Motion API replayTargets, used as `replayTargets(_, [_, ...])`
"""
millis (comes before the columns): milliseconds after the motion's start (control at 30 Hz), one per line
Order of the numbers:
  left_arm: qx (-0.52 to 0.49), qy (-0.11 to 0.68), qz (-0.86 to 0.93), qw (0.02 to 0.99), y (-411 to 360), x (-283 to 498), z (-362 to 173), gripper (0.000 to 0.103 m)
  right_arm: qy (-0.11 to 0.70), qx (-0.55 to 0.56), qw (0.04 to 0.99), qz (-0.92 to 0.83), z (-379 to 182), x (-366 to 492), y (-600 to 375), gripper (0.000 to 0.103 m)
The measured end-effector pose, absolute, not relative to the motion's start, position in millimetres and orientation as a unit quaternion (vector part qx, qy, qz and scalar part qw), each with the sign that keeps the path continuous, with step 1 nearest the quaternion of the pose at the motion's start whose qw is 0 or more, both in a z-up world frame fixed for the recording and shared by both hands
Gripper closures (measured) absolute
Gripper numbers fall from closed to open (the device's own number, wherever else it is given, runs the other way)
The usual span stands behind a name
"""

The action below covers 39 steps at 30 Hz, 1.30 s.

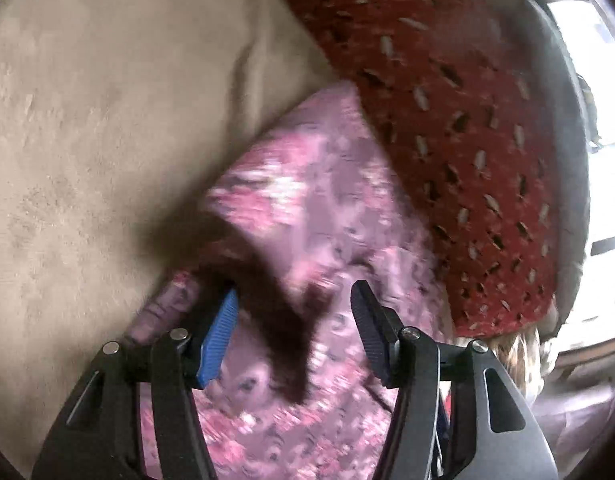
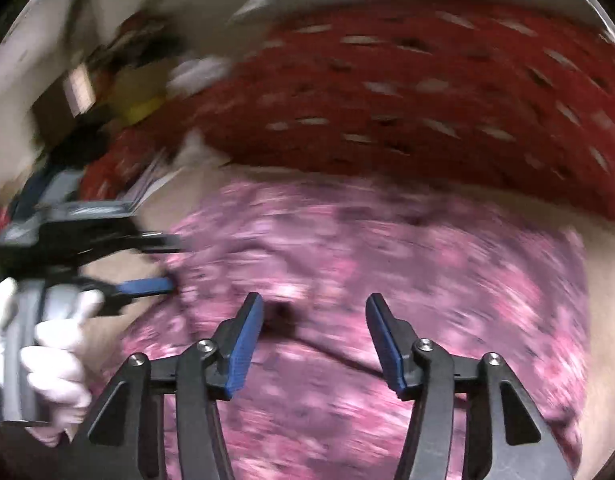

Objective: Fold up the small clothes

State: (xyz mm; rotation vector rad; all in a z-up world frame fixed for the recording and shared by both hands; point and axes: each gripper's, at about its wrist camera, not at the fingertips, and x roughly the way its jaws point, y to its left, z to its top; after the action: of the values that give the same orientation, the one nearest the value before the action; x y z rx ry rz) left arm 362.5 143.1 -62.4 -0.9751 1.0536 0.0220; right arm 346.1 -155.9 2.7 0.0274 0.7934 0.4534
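Now both grippers — left gripper (image 1: 293, 334), right gripper (image 2: 313, 338) — stand half open, gripping nothing. Pink patterned garment (image 2: 387, 260) lies beneath — red cloth (image 2: 427, 100) beyond, far side.

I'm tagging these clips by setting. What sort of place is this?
Probably a home, on a bed or sofa: the pink patterned garment lies on a soft beige cover beside a red patterned cushion or blanket, with a bright window at the edge.
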Motion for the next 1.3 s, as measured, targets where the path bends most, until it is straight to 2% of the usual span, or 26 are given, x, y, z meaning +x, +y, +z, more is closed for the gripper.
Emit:
replayTargets(200, [-0.469,0.482,0.0,0.74,154,366,-69,0.047,0.385,-0.152,0.877,0.246,-22,357,-83,0.044])
replayTargets(233, [-0.474,0.482,-0.002,0.737,155,365,-71,0.047,0.389,-0.17,0.873,0.24,-29,362,-77,0.057])
replayTargets(300, [-0.474,0.484,-0.002,0.736,155,366,-74,0.047,0.402,-0.16,0.867,0.249,-37,370,-79,0.089])
replayTargets(400, [-0.465,0.485,0.001,0.741,154,368,-73,0.047,0.407,-0.071,0.873,0.258,-30,375,-104,0.094])
replayTargets(600, [-0.428,0.488,0.007,0.761,139,370,-70,0.044,0.382,0.224,0.872,0.206,-25,375,-233,0.094])
replayTargets(733, [-0.415,0.487,0.015,0.768,134,370,-71,0.044,0.374,0.387,0.836,0.107,-58,361,-332,0.094])
replayTargets(767, [-0.414,0.485,0.017,0.771,134,370,-71,0.044,0.377,0.404,0.829,0.084,-64,355,-347,0.089])
replayTargets(867, [-0.405,0.484,0.022,0.776,130,370,-70,0.044,0.349,0.447,0.822,0.046,-66,333,-382,0.087])
replayTargets(900, [-0.402,0.484,0.023,0.777,130,370,-70,0.044,0.329,0.461,0.823,0.043,-63,325,-390,0.08])
replayTargets(933, [-0.4,0.484,0.025,0.778,129,371,-70,0.044,0.318,0.468,0.823,0.044,-61,321,-392,0.063])
replayTargets(1000, [-0.395,0.484,0.027,0.781,127,371,-70,0.044,0.308,0.478,0.821,0.051,-58,321,-388,0.048])
replayTargets(1100, [-0.39,0.484,0.03,0.782,126,372,-70,0.044,0.34,0.42,0.838,0.077,-51,336,-352,0.048])
replayTargets(1200, [-0.39,0.485,0.031,0.782,127,372,-71,0.044,0.379,0.292,0.873,0.09,-40,355,-300,0.046])
replayTargets(1267, [-0.389,0.486,0.032,0.782,127,373,-71,0.044,0.397,0.164,0.899,0.079,-37,364,-253,0.044])
replayTargets(1300, [-0.388,0.486,0.031,0.782,126,373,-70,0.04,0.403,0.125,0.903,0.073,-38,366,-240,0.042])
